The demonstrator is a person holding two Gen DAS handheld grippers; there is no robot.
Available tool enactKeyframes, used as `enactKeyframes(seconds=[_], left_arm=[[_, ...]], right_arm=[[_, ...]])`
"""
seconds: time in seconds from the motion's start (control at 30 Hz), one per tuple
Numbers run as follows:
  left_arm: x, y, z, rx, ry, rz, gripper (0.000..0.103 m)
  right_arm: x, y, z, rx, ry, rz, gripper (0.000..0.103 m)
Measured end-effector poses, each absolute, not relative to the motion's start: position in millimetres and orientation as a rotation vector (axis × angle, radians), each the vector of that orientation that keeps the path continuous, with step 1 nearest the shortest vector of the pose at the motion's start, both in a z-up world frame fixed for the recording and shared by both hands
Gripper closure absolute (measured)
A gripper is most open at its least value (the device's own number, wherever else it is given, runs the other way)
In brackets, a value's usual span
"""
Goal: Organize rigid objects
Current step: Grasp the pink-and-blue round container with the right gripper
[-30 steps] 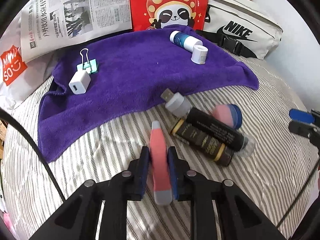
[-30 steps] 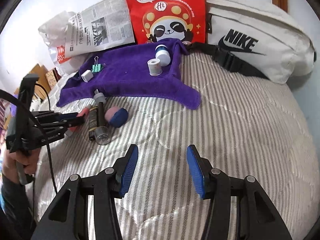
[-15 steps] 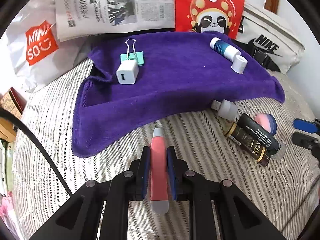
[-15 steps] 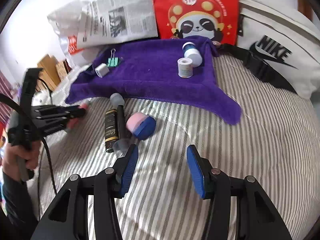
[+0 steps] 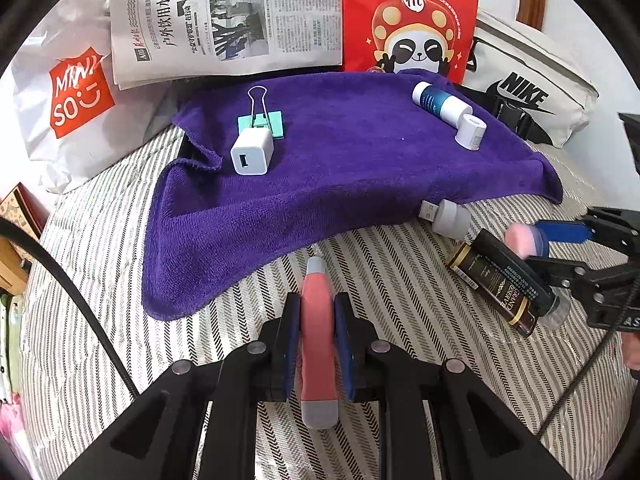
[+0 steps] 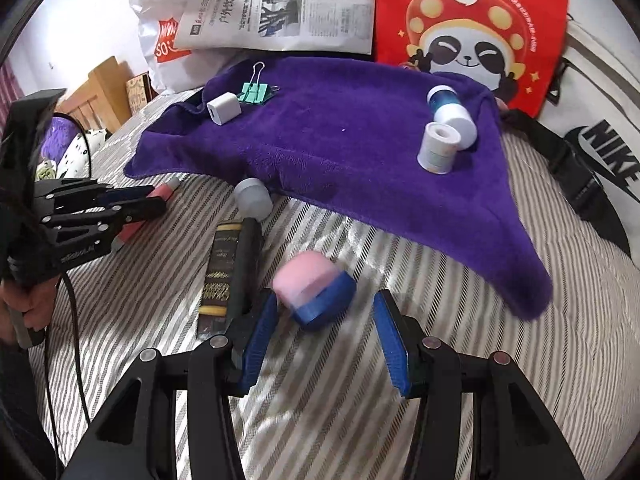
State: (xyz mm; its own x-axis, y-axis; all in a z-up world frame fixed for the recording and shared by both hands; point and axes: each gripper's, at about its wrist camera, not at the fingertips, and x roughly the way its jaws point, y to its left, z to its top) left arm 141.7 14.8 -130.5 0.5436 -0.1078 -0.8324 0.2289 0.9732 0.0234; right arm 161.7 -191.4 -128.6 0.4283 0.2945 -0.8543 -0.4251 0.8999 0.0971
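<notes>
A purple towel [image 5: 360,184] lies on the striped bed with a white charger [image 5: 253,154], a teal binder clip [image 5: 262,122], a blue-and-white bottle [image 5: 440,106] and a small white roll [image 5: 471,131] on it. My left gripper [image 5: 316,320] is shut on a coral-pink pen-like stick [image 5: 316,344] with grey ends, just short of the towel's near edge. My right gripper [image 6: 324,308] stands open, and a pink-and-blue round piece [image 6: 316,296] lies between its fingertips, close to the left pad. Two dark tubes [image 6: 236,264] and a grey USB plug [image 6: 252,196] lie to its left.
A newspaper [image 5: 228,20], a red panda bag [image 5: 412,20], a white Nike bag [image 5: 528,92] and a white Miniso bag [image 5: 76,92] line the back. The striped bedding [image 5: 100,280] surrounds the towel. A black cable [image 5: 80,300] crosses the left side.
My right gripper came forward and down until its fingers flank the pink-and-blue piece. The left gripper carried the pink stick leftward, away from the tubes and towards the towel's near edge.
</notes>
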Motion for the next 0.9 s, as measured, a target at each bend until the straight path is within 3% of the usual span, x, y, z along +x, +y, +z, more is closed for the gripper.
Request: enactKeyframes(seconds=[0.1, 0.17, 0.9], left_arm=[[142, 14, -130, 0.144, 0.975, -0.199, 0.085], [141, 13, -130, 0.152, 0.973, -0.198, 0.085], [140, 11, -131, 0.146, 0.964, -0.172, 0.086]], right_arm=[[165, -184, -129, -0.190, 0.995, 0.436, 0.055], [167, -188, -128, -0.181, 0.986, 0.402, 0.067], [143, -203, -131, -0.186, 0.921, 0.330, 0.067]])
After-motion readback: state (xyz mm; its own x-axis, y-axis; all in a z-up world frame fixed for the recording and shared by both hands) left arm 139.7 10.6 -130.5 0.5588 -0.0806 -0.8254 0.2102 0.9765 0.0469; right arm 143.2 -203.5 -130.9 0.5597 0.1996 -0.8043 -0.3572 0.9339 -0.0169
